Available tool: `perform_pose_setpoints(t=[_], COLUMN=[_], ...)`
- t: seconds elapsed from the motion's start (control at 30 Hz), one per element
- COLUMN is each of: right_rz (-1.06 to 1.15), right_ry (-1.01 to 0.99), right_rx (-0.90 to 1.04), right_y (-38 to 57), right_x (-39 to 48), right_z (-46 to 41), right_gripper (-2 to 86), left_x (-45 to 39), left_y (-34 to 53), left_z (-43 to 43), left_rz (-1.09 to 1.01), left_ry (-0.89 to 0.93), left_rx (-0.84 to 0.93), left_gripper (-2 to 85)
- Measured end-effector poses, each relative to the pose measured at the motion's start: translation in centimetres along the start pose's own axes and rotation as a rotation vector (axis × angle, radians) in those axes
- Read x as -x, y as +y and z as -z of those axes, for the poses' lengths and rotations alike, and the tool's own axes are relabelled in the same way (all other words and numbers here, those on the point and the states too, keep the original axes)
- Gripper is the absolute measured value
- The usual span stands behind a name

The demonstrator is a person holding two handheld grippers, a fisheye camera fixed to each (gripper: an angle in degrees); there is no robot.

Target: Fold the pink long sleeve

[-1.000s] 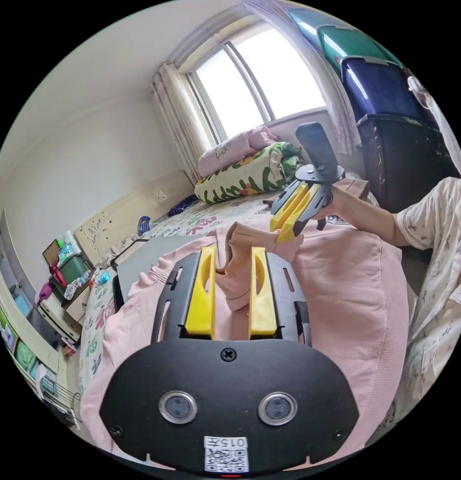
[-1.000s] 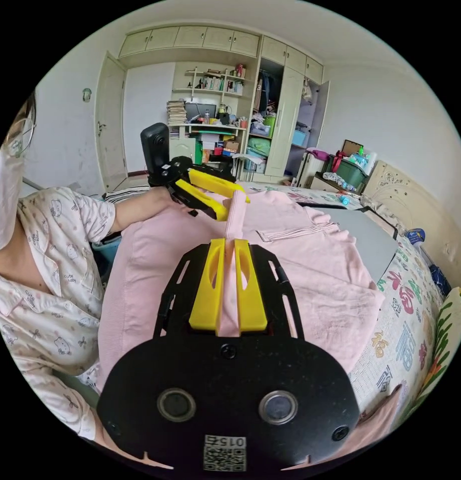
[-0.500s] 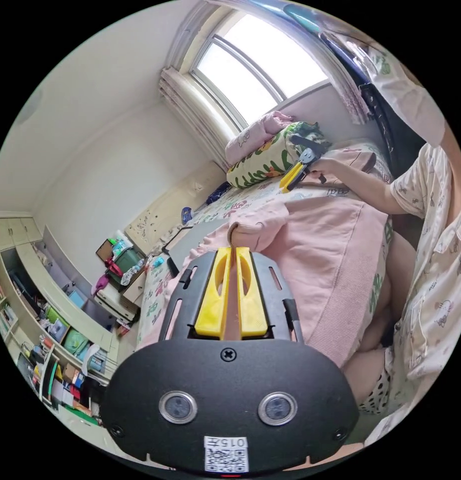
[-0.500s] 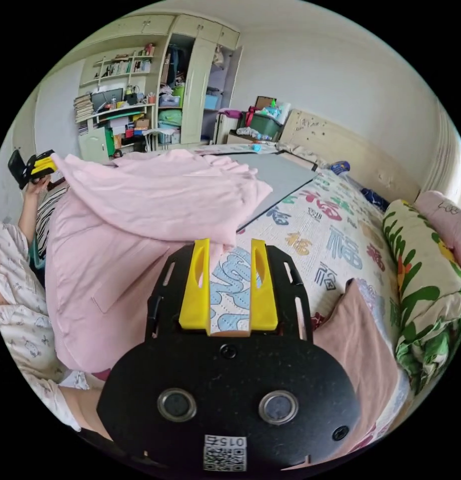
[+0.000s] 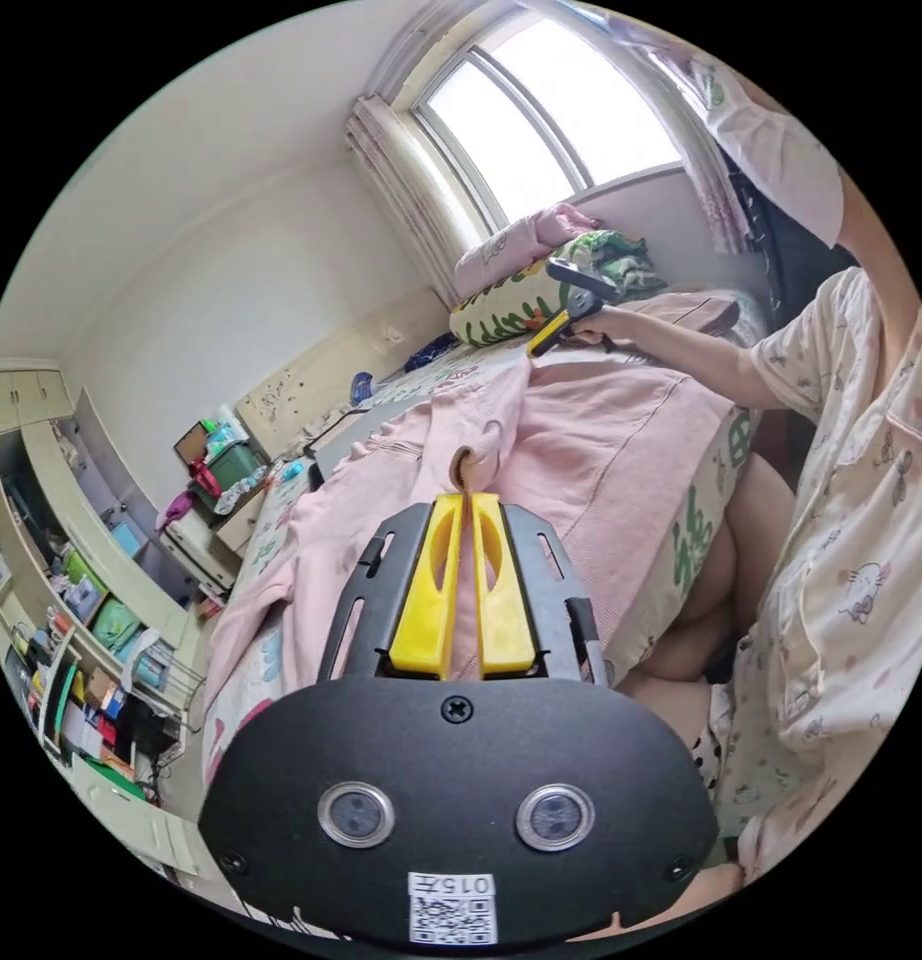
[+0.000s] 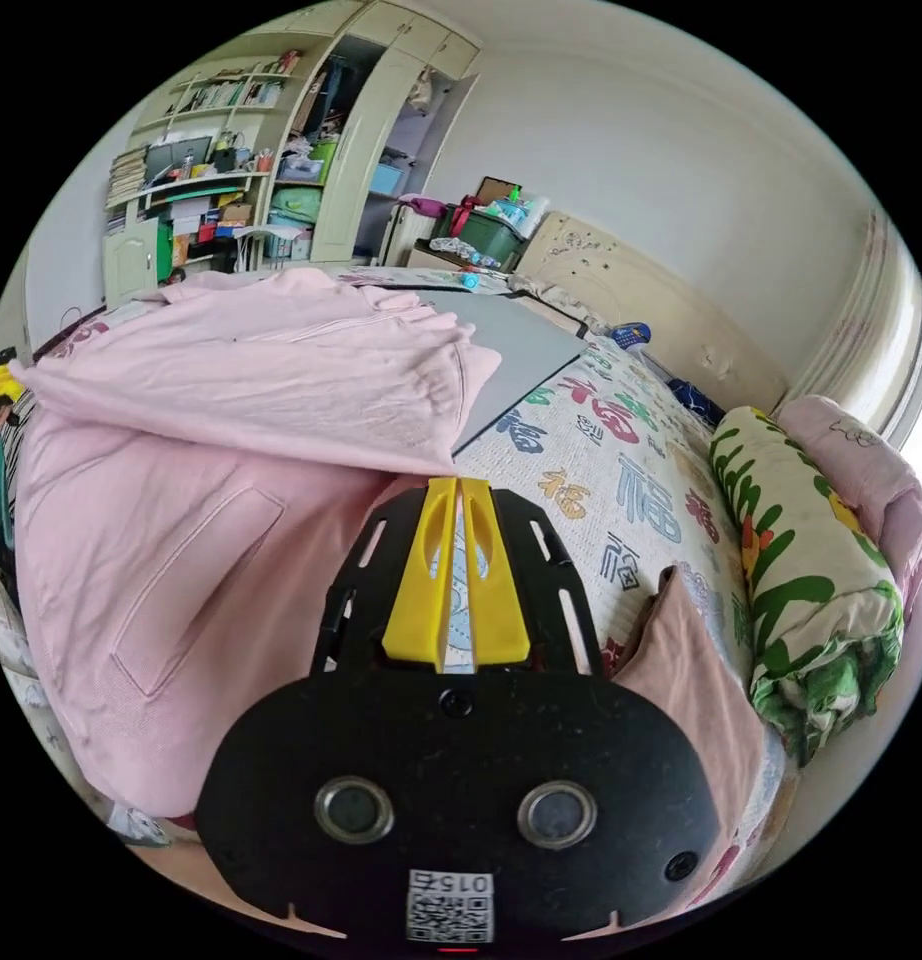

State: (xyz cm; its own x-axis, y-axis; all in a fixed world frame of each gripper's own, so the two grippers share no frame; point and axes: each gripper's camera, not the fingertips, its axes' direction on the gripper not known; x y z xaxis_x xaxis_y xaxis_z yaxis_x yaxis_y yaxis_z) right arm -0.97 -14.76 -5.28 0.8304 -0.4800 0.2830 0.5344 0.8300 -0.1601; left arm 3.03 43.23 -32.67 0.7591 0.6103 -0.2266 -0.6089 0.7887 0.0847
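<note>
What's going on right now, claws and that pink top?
Left claw shut on pink top. Right claw shut, at its edge. Top draped over bed, partly folded.

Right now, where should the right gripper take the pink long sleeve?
On the pink long sleeve, I'd pinch the folded-over top layer's corner nearest the right gripper, coming from the bedsheet side: that edge lies free over bare sheet there.
</note>
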Motion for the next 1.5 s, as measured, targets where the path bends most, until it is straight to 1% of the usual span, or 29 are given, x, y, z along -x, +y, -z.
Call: perform_pose_setpoints(t=[0.1,0.2,0.27,0.33,0.37,0.4,0.43,0.47,0.5,0.53,0.57,0.63,0.7,0.77,0.87,0.93,1.0,1.13,1.27,1.37,1.43,1.5], right_rz=[0.042,0.011,-0.022,-0.074,-0.064,-0.009,0.086,0.146,0.291,0.454,0.536,0.8,0.899,0.905,0.924,0.982,0.984,0.978,0.966,0.968,0.984,0.988], right_ry=[-0.074,-0.072,-0.067,-0.053,-0.074,-0.148,-0.25,-0.304,-0.405,-0.478,-0.508,-0.565,-0.568,-0.577,-0.6,-0.553,-0.521,-0.465,-0.417,-0.391,-0.377,-0.367], right_rx=[0.108,0.119,0.047,-0.184,-0.259,-0.4,-0.496,-0.522,-0.534,-0.51,-0.491,-0.381,-0.291,-0.246,-0.184,-0.141,-0.144,-0.181,-0.184,-0.156,-0.141,-0.135], right_y=[2.6,5.2,7.1,9.4,10.0,11.1,12.1,12.4,13.1,13.9,14.4,16.9,18.6,19.8,22.0,24.4,26.0,29.2,31.5,33.2,34.5,35.3], right_x=[-1.2,-3.1,-4.6,-5.5,-5.2,-3.8,-1.8,-0.6,2.1,5.2,6.8,12.6,15.4,16.5,17.5,18.6,18.7,18.2,18.3,18.6,18.7,18.6], right_z=[-2.5,-1.9,0.4,4.9,6.1,8.3,10.0,10.7,11.6,12.2,12.3,11.9,10.9,9.9,8.5,8.0,8.0,8.3,8.2,7.5,6.8,6.5], right_gripper=[-0.3,1.7,4.3,6.6,6.6,6.6,6.4,6.4,6.5,7.0,7.4,9.4,10.2,10.7,8.7,6.0,4.2,1.1,0.4,0.2,0.1,0.1], left_x=[-1.8,-1.7,-0.3,2.9,4.0,6.5,8.2,8.6,9.3,9.9,10.2,11.0,11.4,11.7,11.7,11.2,10.8,9.2,7.9,6.5,4.8,3.5], left_y=[0.5,1.2,1.9,2.7,2.8,3.0,3.0,2.7,2.1,1.5,1.3,1.2,1.9,2.6,3.3,3.6,3.8,3.1,1.9,2.0,2.4,2.6], left_z=[-3.7,-5.3,-4.8,-3.5,-3.4,-3.9,-5.4,-6.5,-9.6,-13.2,-15.1,-21.7,-25.3,-27.7,-29.1,-30.5,-30.6,-30.2,-30.2,-31.9,-34.2,-35.3], left_rz=[-0.092,-0.1,-0.059,0.078,0.143,0.279,0.343,0.346,0.347,0.371,0.392,0.44,0.477,0.504,0.515,0.505,0.495,0.438,0.395,0.374,0.337,0.318], left_ry=[0.084,0.192,0.249,0.23,0.21,0.173,0.151,0.145,0.137,0.147,0.165,0.293,0.34,0.376,0.417,0.452,0.452,0.333,0.277,0.256,0.232,0.223], left_rx=[0.105,0.132,0.074,-0.084,-0.118,-0.16,-0.156,-0.134,-0.053,0.037,0.085,0.222,0.286,0.328,0.3,0.3,0.264,0.253,0.261,0.309,0.383,0.4], left_gripper=[1.0,1.3,1.8,2.7,3.0,3.7,4.8,5.4,7.1,9.2,10.4,12.6,12.4,10.9,6.5,2.5,1.1,0.2,0.1,0.1,0.2,0.3])
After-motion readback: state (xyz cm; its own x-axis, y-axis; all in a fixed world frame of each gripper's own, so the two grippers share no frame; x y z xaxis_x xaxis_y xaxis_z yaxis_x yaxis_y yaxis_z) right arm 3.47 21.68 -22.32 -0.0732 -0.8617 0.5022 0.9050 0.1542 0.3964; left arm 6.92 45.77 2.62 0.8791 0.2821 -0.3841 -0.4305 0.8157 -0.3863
